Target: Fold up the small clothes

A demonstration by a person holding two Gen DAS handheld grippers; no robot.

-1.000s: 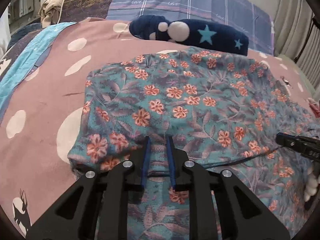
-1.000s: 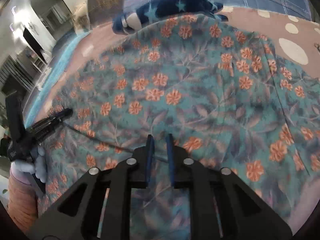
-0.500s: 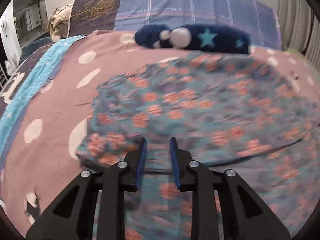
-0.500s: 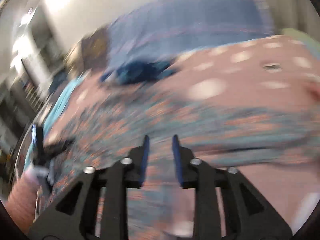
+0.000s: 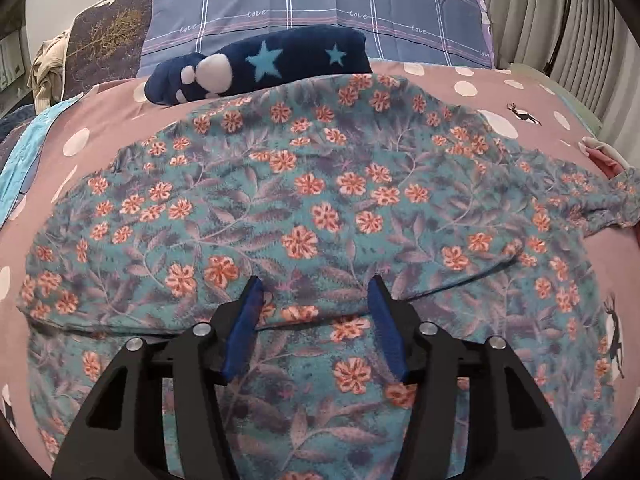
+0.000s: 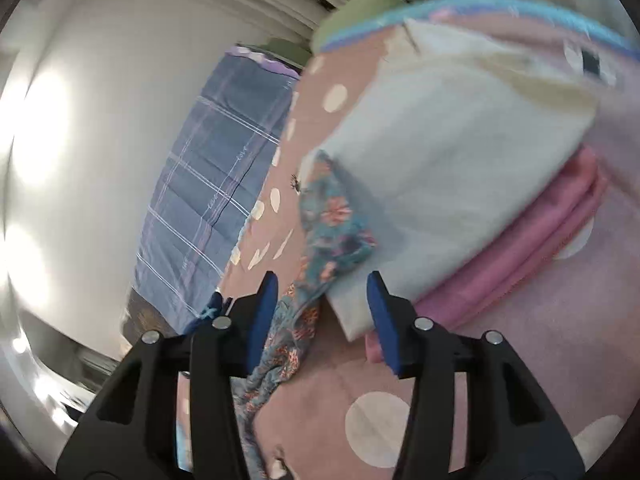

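A teal garment with orange flowers (image 5: 320, 208) lies folded over on the pink dotted bedspread (image 5: 100, 120). In the left wrist view my left gripper (image 5: 314, 288) is open and empty, just above the folded edge near me. In the right wrist view my right gripper (image 6: 322, 284) is open and empty, tilted, over the garment's right end (image 6: 332, 224), a narrow floral strip running between the fingers. The rest of the garment is hidden in that view.
A dark blue star-print plush roll (image 5: 260, 64) and a blue plaid pillow (image 5: 320, 4) lie at the bed's head. A stack of folded white (image 6: 440, 184) and pink (image 6: 520, 248) cloths sits to the right of the garment. Curtains (image 5: 560, 32) hang at the right.
Both grippers have opened and let go of the garment's edge. The left one pulled back. The right one swung to the garment's right end and tilted.
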